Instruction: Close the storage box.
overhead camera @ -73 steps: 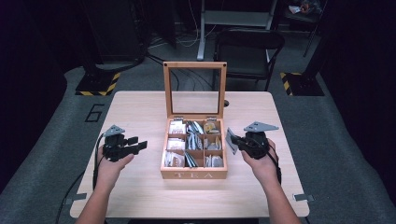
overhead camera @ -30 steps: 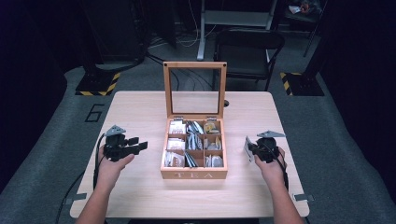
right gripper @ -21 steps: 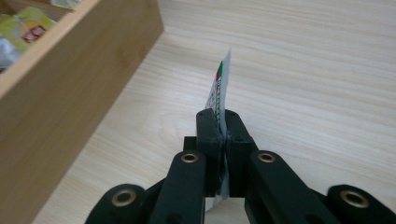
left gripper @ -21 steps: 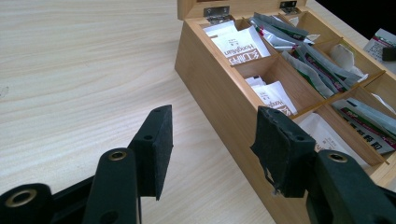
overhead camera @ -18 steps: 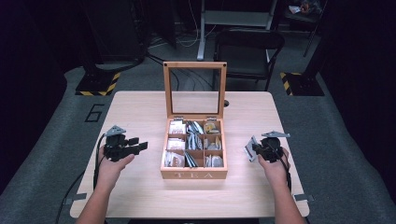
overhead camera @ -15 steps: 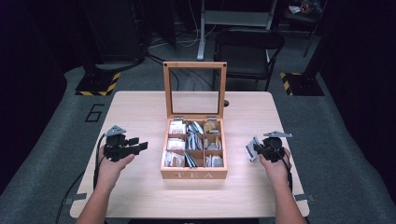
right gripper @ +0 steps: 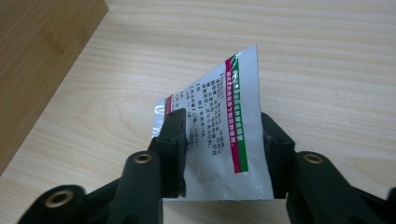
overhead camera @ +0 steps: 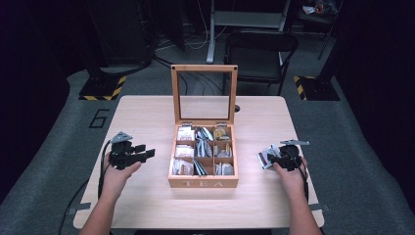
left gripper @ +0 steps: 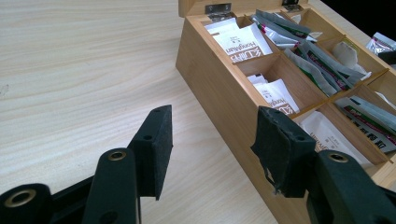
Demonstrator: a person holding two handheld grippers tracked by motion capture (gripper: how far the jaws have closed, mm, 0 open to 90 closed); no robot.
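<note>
Right of tea box (overhead camera: 203,182): bare tabletop (overhead camera: 254,198)

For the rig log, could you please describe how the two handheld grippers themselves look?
Both the left gripper and right gripper are black, each with two flat, blocky jaws hinged on brass-coloured pivots. A grey three-cornered plate sits atop each, and a black cable trails back along each bare forearm; no sleeves show.

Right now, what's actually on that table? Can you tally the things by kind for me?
Wooden tea box, lid open, sachets in its compartments: 1
Silver sachet outside the box, in the right gripper: 1
Handheld grippers, counting the left gripper too: 2
Total: 4
The sachets inside the box overlap too much to count.
</note>
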